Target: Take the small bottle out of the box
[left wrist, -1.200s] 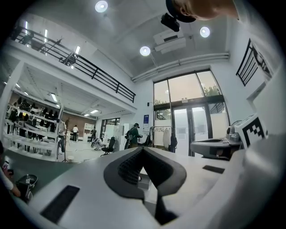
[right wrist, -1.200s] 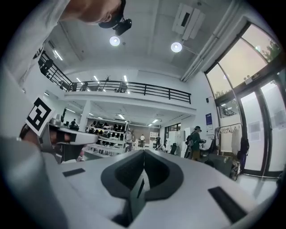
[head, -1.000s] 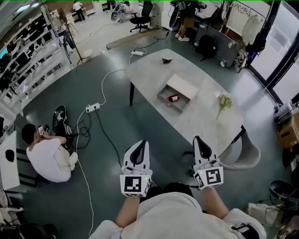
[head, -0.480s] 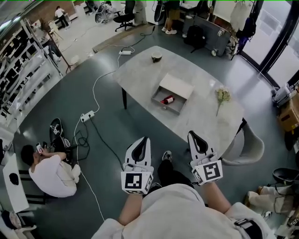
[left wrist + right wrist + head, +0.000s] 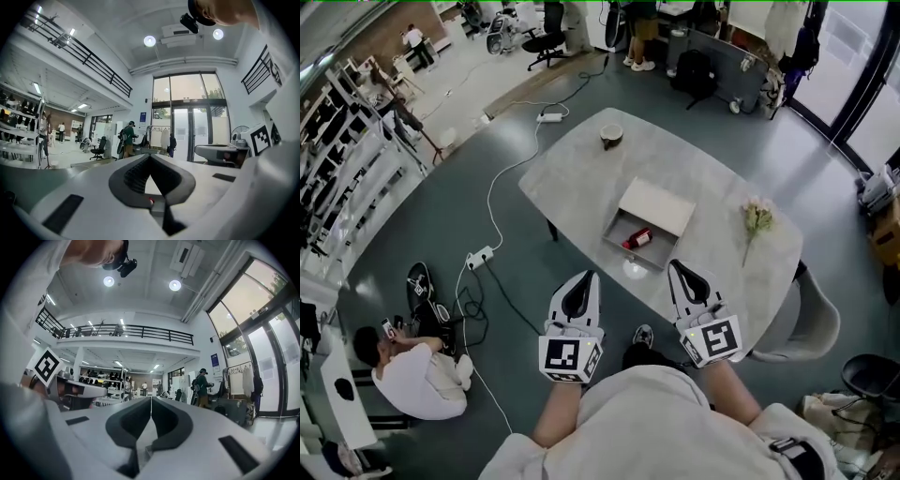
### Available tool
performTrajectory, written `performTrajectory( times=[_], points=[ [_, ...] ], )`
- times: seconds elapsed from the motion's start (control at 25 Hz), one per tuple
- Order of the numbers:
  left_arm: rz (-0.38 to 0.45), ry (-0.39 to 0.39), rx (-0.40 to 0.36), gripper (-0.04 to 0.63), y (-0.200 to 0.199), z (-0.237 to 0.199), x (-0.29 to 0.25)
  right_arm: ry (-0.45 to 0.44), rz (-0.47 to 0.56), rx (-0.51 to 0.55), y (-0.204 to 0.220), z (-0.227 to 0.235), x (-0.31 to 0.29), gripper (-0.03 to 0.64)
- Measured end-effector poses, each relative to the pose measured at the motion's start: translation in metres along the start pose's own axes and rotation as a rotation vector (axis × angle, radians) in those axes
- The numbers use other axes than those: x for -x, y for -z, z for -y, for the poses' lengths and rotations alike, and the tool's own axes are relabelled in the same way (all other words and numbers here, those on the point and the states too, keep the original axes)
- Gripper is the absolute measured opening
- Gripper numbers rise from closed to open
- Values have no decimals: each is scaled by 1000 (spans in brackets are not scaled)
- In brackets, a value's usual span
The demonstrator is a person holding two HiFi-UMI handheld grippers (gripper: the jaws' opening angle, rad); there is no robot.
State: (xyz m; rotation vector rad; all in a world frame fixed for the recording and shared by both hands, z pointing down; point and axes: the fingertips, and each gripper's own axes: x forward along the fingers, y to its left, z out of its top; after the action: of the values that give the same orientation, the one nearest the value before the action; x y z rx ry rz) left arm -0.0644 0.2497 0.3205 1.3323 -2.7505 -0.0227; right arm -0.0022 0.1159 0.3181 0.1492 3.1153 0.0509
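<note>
In the head view an open grey box point(image 5: 647, 221) lies on a pale oval table point(image 5: 581, 169), its lid folded back. A small red bottle point(image 5: 639, 238) lies on its side inside the box. My left gripper point(image 5: 581, 278) is held in front of my chest, short of the table's near edge, shut and empty. My right gripper point(image 5: 680, 269) sits beside it over the table's near edge, also shut with nothing between its fingers. Both gripper views look out level across the room; the left gripper point(image 5: 150, 157) and right gripper point(image 5: 151, 399) show their tips touching. No box shows in them.
A small bowl point(image 5: 611, 136) stands at the table's far end and a flower sprig point(image 5: 757, 220) lies at its right. A grey chair point(image 5: 811, 319) sits at the right corner. Cables and a power strip point(image 5: 480, 255) trail on the floor; a person point(image 5: 417, 380) crouches at lower left.
The table and box have come nearer in the head view as I walked toward them. Both grippers stay shut and held in front of me.
</note>
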Motion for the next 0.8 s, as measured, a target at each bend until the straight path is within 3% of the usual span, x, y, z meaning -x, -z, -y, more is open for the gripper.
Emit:
performTrajectory(
  times=[0.32,0.8],
  points=[
    [-64,37,-18,23,11,-10,-88,-19,-12,-38,23,59,-54,26],
    [-230,123,-5,22,70,-20,-167,-59,-191,-26,93,92,-98,26]
  ],
)
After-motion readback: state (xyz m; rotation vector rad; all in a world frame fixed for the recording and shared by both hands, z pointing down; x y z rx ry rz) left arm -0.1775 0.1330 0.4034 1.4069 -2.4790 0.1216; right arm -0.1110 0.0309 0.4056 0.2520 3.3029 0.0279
